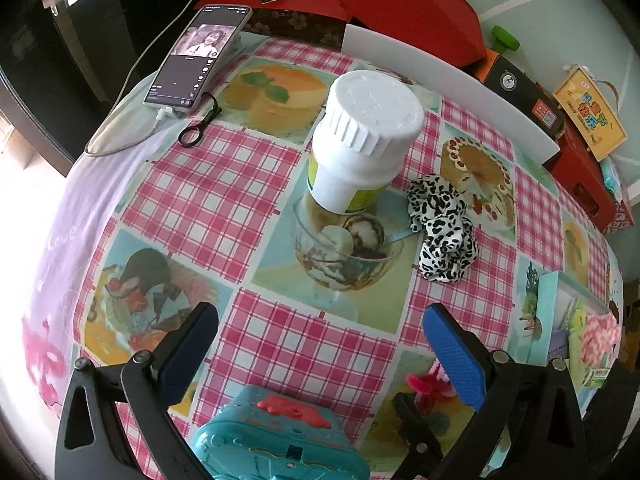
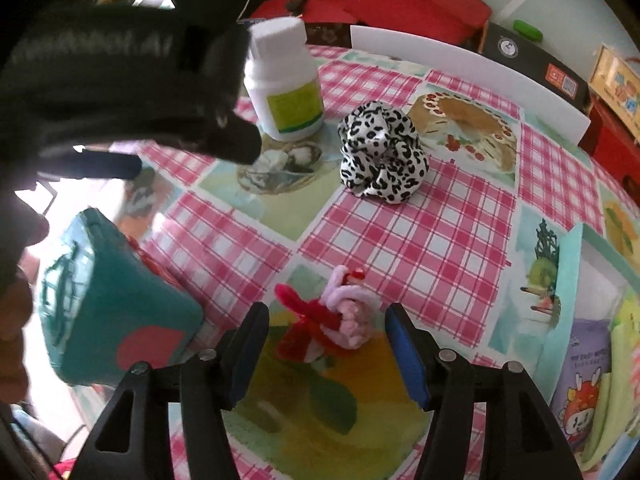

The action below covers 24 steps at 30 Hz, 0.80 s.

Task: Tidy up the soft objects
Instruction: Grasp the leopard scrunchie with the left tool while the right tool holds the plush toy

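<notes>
While both tongs stand open and empty, the soft items lie loose on the tablecloth [image 1: 256, 184]. At far left sits a phone [image 1: 198, 58], well clear of the work. Next, near the table's front edge, a teal box [image 1: 276, 440] lies just below the left gripper [image 1: 320, 344], whose jaws are spread wide with nothing between them. A white bottle [image 1: 360, 136] stands upright at table centre. Just right of it, apart from it, rests the spotted scrunchie [image 2: 380, 152], bunched, with no clear long axis. Nearer the front lies the pink-and-red fuzzy toy [image 2: 336, 320], directly ahead of the right gripper [image 2: 326, 340] and already between its open fingers, its long axis running roughly across the gap, red end to the left. At far right stands an open tray [image 2: 576, 280] holding packets.

Judgement: the right gripper is far nearer the toy; closing on it looks the likely next move.
</notes>
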Available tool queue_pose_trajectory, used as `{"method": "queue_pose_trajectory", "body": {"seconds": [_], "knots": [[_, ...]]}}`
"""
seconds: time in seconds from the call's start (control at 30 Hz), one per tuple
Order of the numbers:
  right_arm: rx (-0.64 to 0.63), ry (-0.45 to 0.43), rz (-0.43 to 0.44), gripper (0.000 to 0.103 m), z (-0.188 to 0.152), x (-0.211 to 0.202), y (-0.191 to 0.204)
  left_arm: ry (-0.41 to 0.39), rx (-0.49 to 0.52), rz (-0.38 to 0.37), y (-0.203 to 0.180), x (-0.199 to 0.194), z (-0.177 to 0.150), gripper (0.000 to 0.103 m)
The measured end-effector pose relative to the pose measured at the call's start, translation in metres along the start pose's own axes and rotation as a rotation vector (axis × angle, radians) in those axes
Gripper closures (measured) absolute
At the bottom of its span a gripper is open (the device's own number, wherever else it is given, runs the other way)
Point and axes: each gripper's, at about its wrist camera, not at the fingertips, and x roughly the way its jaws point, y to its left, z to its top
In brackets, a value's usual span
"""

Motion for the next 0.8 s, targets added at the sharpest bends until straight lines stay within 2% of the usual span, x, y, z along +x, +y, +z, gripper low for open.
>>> {"method": "queue_pose_trajectory", "body": {"seconds": [0.07, 0.13, 0.23, 0.8], "knots": [[-0.011, -0.002, -0.022, 0.041, -0.001, 0.0, 0.0, 0.001, 0.003, -0.002, -0.001, 0.001, 0.0, 0.001], [-0.011, -0.004, -0.027, 0.052, -0.001, -0.001, -0.001, 0.002, 0.004, -0.002, -0.002, 0.001, 0.0, 0.001], [-0.001, -0.003, -0.018, 0.061, -0.002, -0.003, -0.004, 0.001, 0.004, -0.002, -0.003, 0.001, -0.001, 0.001], [0.079, -0.002, -0.017, 0.067, -0.003, -0.01, -0.031, -0.01, 0.046, -0.023, -0.024, -0.001, 0.0, 0.001]]}}
